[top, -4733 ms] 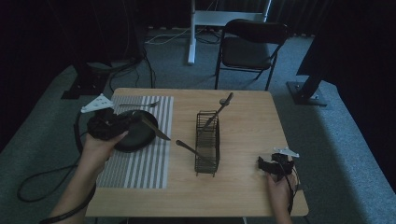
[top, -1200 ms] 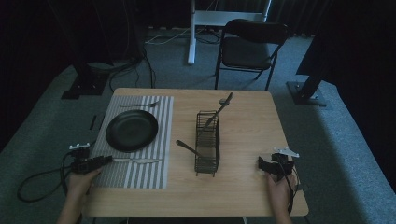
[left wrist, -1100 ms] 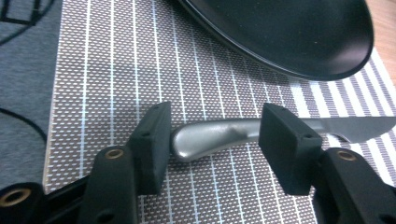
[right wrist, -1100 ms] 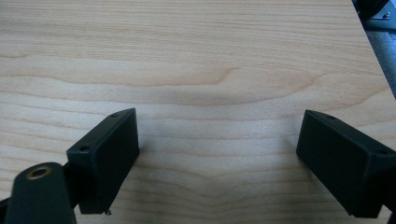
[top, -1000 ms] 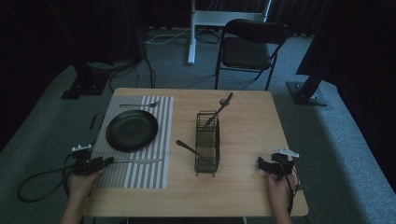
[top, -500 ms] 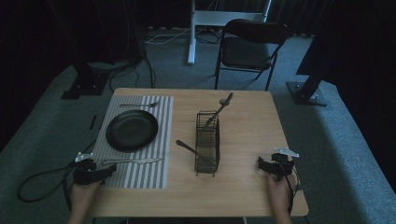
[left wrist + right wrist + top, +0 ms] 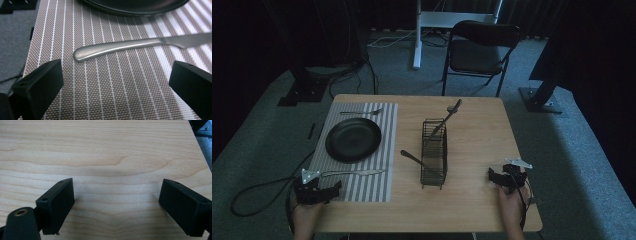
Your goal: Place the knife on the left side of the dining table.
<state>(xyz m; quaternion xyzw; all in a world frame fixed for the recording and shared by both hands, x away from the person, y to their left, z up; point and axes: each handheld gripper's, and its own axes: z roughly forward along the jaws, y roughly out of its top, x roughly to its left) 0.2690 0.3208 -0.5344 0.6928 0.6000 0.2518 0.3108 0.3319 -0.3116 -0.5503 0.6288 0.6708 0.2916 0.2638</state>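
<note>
A steel knife point(image 7: 354, 173) lies flat on the striped placemat point(image 7: 377, 190), just in front of the black plate point(image 7: 353, 139). My left gripper point(image 7: 334, 189) sits at the placemat's front left corner and points at the knife's handle end. In the left gripper view the knife handle point(image 7: 117, 47) lies ahead of the left gripper point(image 7: 117, 75), apart from it. Its jaws have just been opening and stand wide with nothing between them. My right gripper point(image 7: 492, 177) rests near the table's front right corner. In the right gripper view the right gripper point(image 7: 117, 192) is open over bare wood.
A black wire caddy point(image 7: 434, 152) stands mid-table with one utensil point(image 7: 452, 112) leaning out of its far end and another point(image 7: 412, 158) poking out to the left. A fork point(image 7: 360, 112) lies at the placemat's far edge. A folding chair point(image 7: 479, 50) stands beyond the table.
My left gripper let go of the knife's handle and drew back toward the front left corner. The knife stays on the placemat. The right gripper has not moved.
</note>
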